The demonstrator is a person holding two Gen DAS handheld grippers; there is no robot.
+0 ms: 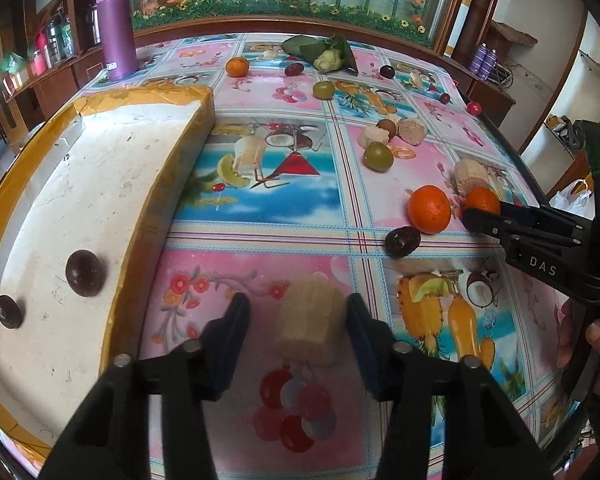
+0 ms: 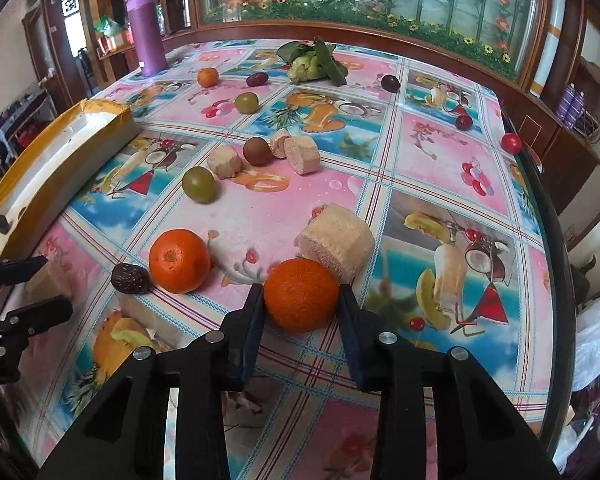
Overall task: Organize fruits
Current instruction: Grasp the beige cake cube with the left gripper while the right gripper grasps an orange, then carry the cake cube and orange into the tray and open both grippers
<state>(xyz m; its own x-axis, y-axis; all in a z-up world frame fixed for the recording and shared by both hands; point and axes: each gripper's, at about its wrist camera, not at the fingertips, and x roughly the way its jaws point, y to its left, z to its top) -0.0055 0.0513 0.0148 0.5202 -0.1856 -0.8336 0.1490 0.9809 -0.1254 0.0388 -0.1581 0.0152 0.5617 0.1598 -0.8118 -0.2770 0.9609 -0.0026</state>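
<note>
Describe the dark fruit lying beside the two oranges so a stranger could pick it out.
Find the white tray on the table's left. Right of it sit two oranges; the nearer-tray orange has a wrinkled dark fruit touching it, the only near-black one there.

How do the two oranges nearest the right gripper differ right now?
The nearer orange sits between the fingers of the right gripper, which touch its sides; the other orange lies free on the tablecloth. The free one shows its stem dimple and touches a dark wrinkled fruit; the gripped one shows only plain peel and lies against a pale cake piece. Both are round, bright orange and similar in size.
</note>
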